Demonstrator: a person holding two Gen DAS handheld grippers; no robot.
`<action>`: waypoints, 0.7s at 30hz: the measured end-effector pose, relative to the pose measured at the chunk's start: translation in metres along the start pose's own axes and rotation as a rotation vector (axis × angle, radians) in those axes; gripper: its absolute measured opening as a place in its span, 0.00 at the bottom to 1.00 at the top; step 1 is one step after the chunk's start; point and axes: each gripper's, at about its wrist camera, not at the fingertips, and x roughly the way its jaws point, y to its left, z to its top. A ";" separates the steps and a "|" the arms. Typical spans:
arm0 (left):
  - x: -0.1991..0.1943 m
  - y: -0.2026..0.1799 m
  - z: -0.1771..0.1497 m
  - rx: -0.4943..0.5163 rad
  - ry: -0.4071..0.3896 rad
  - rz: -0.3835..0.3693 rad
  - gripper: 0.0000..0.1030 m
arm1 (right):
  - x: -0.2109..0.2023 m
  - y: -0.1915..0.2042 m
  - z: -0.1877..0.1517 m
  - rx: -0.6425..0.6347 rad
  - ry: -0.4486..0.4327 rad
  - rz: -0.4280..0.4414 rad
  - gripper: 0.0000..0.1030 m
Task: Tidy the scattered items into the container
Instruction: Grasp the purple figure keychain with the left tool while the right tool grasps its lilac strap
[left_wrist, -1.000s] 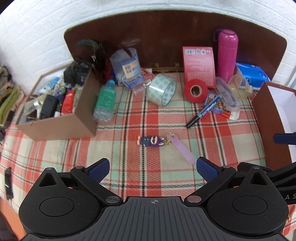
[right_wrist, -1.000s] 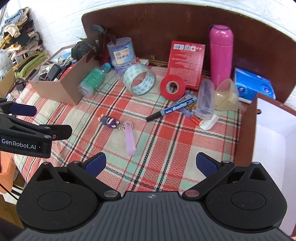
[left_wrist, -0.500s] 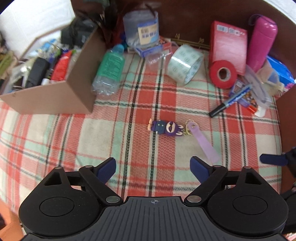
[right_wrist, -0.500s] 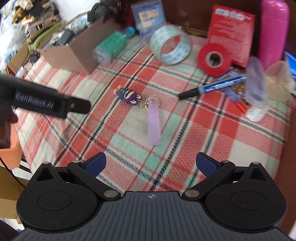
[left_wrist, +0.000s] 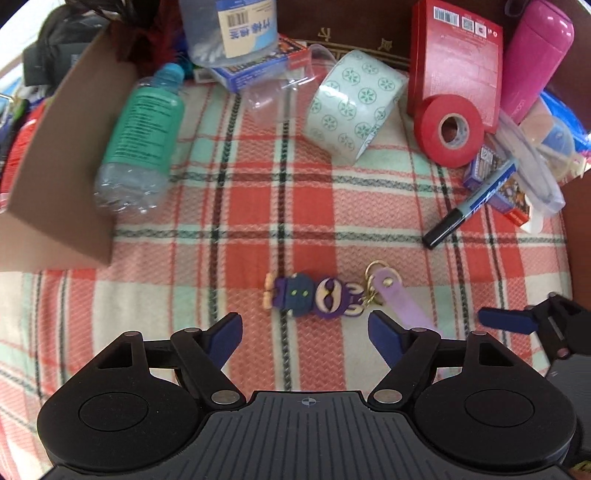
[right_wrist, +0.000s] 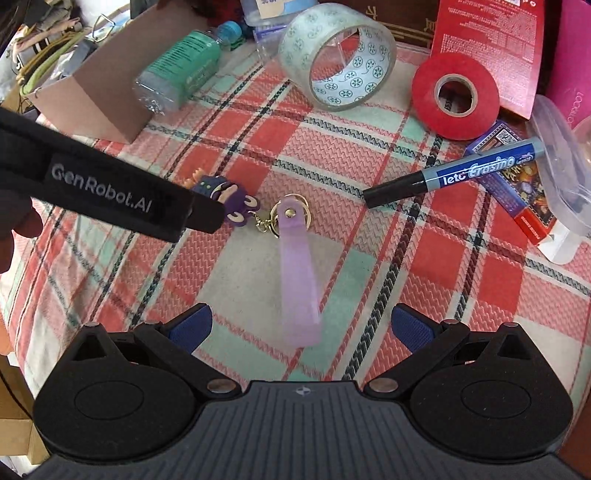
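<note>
Keychain (left_wrist: 317, 297) lies flat on the plaid cloth (left_wrist: 258, 206), purple strap (right_wrist: 297, 273) extending right. Left gripper (left_wrist: 306, 330) is spread just near of the charm. Right gripper (right_wrist: 299, 326) is spread, straddling the strap's near end.

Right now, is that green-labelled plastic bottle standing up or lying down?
Lying down. The bottle rests on its side on the checked cloth, against the cardboard box, blue cap pointing away from the camera.

Tape rolls: you have two (left_wrist: 352, 105) (left_wrist: 448, 129)
Bottle: one (left_wrist: 142, 136)
Marker: one (left_wrist: 469, 205)
Keychain: one (left_wrist: 314, 295)
Flask: one (left_wrist: 535, 59)
Red box: one (left_wrist: 456, 55)
</note>
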 end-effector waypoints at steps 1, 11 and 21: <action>0.003 0.000 0.002 -0.001 0.001 -0.004 0.82 | 0.002 0.000 0.001 0.002 0.000 -0.004 1.00; 0.034 -0.002 0.014 0.016 0.049 -0.029 0.72 | 0.015 0.005 0.005 -0.007 -0.026 -0.063 0.94; 0.031 -0.010 0.006 0.055 0.057 -0.032 0.54 | 0.012 0.010 0.010 -0.086 -0.063 -0.106 0.43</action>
